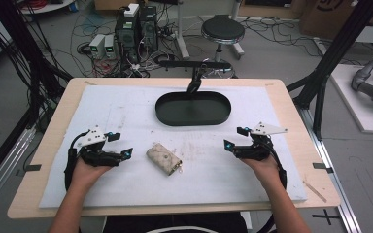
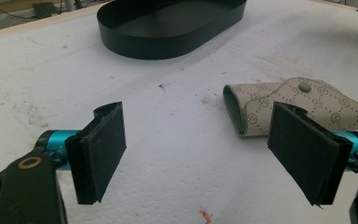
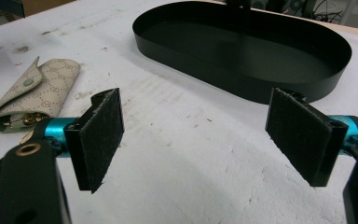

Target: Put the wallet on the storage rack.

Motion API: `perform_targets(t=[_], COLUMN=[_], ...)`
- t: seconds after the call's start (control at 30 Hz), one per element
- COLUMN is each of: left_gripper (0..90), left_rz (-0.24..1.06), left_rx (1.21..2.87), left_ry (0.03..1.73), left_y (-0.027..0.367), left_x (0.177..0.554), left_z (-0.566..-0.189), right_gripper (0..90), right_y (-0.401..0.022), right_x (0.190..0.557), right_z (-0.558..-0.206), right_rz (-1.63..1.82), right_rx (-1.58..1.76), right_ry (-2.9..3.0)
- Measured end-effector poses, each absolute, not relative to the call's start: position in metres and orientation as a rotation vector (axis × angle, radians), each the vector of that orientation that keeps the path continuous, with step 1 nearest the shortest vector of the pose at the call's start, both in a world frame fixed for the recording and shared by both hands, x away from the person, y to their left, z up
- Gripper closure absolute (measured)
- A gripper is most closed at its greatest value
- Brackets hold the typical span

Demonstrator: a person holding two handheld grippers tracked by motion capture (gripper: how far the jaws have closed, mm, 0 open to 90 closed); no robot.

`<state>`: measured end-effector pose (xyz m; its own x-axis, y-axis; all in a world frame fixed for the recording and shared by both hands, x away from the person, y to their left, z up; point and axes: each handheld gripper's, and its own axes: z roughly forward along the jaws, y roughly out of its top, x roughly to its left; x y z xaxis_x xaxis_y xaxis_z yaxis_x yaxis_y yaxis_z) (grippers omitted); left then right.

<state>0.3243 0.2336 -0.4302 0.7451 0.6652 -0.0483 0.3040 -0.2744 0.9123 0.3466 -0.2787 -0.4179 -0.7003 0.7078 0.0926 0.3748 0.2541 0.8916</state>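
The key pouch lies at frame centre, long axis slanting upper-left to lower-right, nearer the left claw than the right claw, both wide open and empty.

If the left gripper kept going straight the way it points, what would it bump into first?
Probably the beige key pouch. The left gripper is open, and the pouch lies just ahead, beyond its right-hand jaw. The black tray sits farther off. Depth is hard to judge.
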Motion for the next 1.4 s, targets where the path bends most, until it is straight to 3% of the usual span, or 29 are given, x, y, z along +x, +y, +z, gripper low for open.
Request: perform_targets(t=[0.7, 1.4], left_gripper=[19.4, 19.4], left_rz=[0.443, 0.494], left_rx=[1.874, 1.838], left_ry=[0.763, 0.82], left_y=[0.241, 0.268], left_x=[0.319, 0.307], left_z=[-0.428, -0.423], right_gripper=[19.7, 19.7], right_y=[-0.26, -0.152], right_x=[0.343, 0.344], right_z=[-0.417, -0.429], right_rz=[1.434, 1.353], right_rx=[0.982, 0.865], right_ry=[2.23, 2.477])
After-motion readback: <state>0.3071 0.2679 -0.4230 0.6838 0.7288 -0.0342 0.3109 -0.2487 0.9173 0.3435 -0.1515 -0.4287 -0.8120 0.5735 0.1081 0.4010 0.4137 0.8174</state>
